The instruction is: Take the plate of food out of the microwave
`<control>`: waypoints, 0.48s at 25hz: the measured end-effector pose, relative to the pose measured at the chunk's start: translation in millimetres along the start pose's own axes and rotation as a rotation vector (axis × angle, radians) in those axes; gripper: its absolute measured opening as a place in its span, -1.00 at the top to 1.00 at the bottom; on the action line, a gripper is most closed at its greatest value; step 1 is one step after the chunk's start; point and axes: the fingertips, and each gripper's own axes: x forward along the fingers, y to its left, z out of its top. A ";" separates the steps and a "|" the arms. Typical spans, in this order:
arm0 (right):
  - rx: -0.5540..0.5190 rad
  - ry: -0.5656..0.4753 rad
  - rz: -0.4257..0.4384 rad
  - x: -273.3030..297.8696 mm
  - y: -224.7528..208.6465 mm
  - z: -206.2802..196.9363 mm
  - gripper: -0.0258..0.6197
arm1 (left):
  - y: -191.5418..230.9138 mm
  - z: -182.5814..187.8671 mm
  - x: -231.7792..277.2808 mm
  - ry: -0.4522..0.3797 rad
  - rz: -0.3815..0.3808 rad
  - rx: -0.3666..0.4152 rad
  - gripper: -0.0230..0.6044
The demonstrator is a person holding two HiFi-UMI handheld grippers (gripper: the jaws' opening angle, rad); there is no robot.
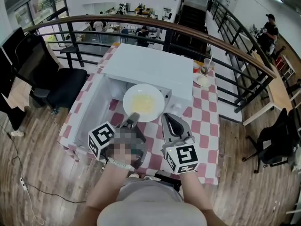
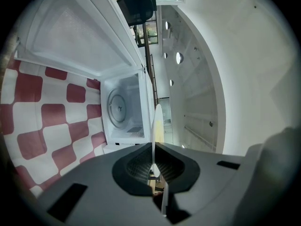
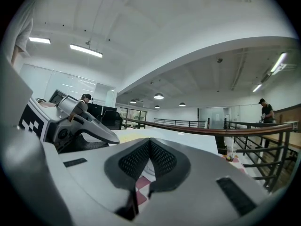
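Left gripper (image 1: 133, 118): fingers clamped on plate rim | right gripper (image 1: 167, 119): fingers closed together, empty | checked tabletop (image 1: 207, 112) | white microwave (image 1: 150, 65): door open, cavity empty | plate (image 1: 155, 91) of yellow food (image 1: 142, 103): outside cavity, held above tabletop | step: withdrawal, nearly done; next move likely a level set-down.

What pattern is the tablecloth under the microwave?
Tablecloth: red-and-white checks, clearest in left gripper view.
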 end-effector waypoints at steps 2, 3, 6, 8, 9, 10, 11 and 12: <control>-0.003 -0.007 -0.010 -0.2 -1.9 1.7 0.84 | 1.6 0.1 0.0 0.000 0.005 -0.003 0.90; -0.003 -0.009 -0.013 -0.1 -2.5 2.2 0.84 | 2.1 0.1 0.0 0.000 0.006 -0.004 0.90; -0.003 -0.012 -0.015 1.2 -2.8 3.1 0.84 | 1.4 1.1 0.5 0.002 0.003 -0.008 0.90; -0.002 -0.014 -0.015 1.8 -2.5 4.2 0.84 | -0.3 1.8 1.1 0.003 0.001 -0.007 0.90; -0.002 -0.015 -0.015 1.9 -2.2 4.5 0.84 | -1.0 2.0 1.5 0.004 -0.001 -0.006 0.90; -0.002 -0.015 -0.015 2.1 -1.9 4.6 0.84 | -1.5 2.2 1.7 0.005 -0.002 -0.006 0.90; -0.002 -0.014 -0.015 2.1 -1.5 4.4 0.84 | -1.9 2.3 1.7 0.005 -0.002 -0.007 0.90; -0.002 -0.014 -0.015 2.1 -1.1 4.3 0.84 | -2.1 2.5 1.6 0.006 -0.003 -0.008 0.90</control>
